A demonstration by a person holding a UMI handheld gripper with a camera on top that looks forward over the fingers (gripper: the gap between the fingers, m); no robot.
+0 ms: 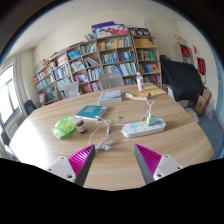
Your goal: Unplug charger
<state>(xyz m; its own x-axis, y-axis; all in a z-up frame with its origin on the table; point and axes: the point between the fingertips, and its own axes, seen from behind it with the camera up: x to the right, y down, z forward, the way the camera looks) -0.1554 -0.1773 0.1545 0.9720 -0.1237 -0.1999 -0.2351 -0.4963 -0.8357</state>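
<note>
We judge the main risk to be the power strip [143, 127] lifting or sliding off the worktop [110, 150] when the charger [150, 112] is pulled, since nothing holds the strip down. An off-axis pull could also tip the charger instead of freeing it. The strip lies ahead of the gripper [114, 158] and slightly right, with the charger standing on it. The gripper is wide open, holds nothing and touches nothing. A green object [66, 127] lies ahead-left, well apart.
</note>
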